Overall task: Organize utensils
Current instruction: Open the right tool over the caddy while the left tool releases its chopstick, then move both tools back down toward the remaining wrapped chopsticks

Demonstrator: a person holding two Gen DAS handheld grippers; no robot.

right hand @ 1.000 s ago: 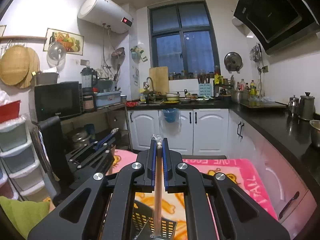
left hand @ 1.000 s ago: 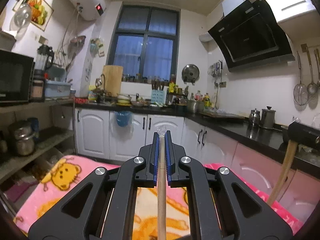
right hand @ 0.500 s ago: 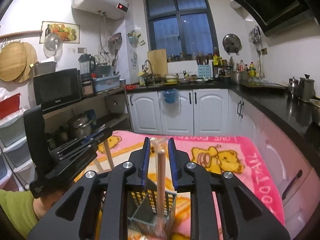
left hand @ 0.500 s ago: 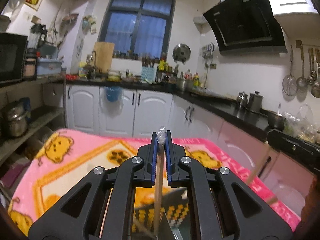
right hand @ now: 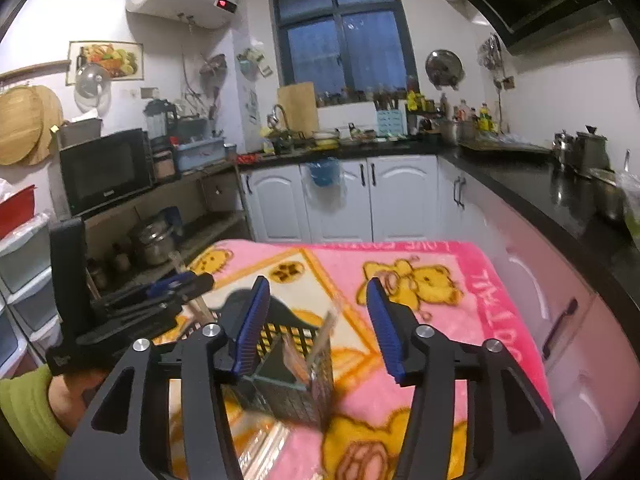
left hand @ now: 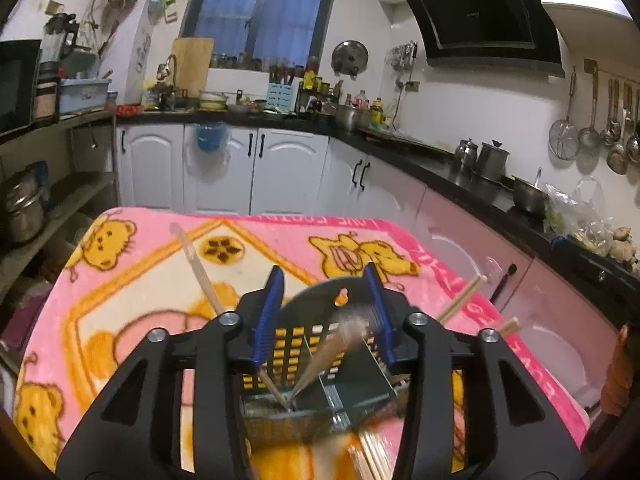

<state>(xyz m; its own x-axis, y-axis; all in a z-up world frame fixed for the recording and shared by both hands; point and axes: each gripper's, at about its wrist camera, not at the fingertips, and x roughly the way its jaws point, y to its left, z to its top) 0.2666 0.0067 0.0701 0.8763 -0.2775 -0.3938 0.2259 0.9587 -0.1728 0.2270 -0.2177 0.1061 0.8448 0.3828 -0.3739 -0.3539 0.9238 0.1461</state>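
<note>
A black slotted utensil holder (left hand: 316,332) stands on the pink blanket just under my left gripper (left hand: 324,316). Its jaws are opening, and a blurred wooden chopstick (left hand: 332,354) drops loose between them into the holder, free of the pads. Another chopstick (left hand: 196,268) leans out of the holder to the left. My right gripper (right hand: 318,328) hangs over the same holder (right hand: 296,364) with its jaws opening; a blurred chopstick (right hand: 325,330) falls inside, untouched by the pads. The left gripper (right hand: 180,284) shows at the left of the right wrist view.
A pink bear-print blanket (left hand: 140,280) covers the table (right hand: 460,320). A bundle of chopsticks (left hand: 372,456) lies at the holder's near side. Two chopstick ends (left hand: 460,300) jut up on the right. A person's hand and green sleeve (right hand: 28,408) are at lower left. Kitchen counters run behind and to the right.
Both grippers tipped down over the holder. Their jaws went from shut on a chopstick each to parted, and both chopsticks slipped free into the holder.
</note>
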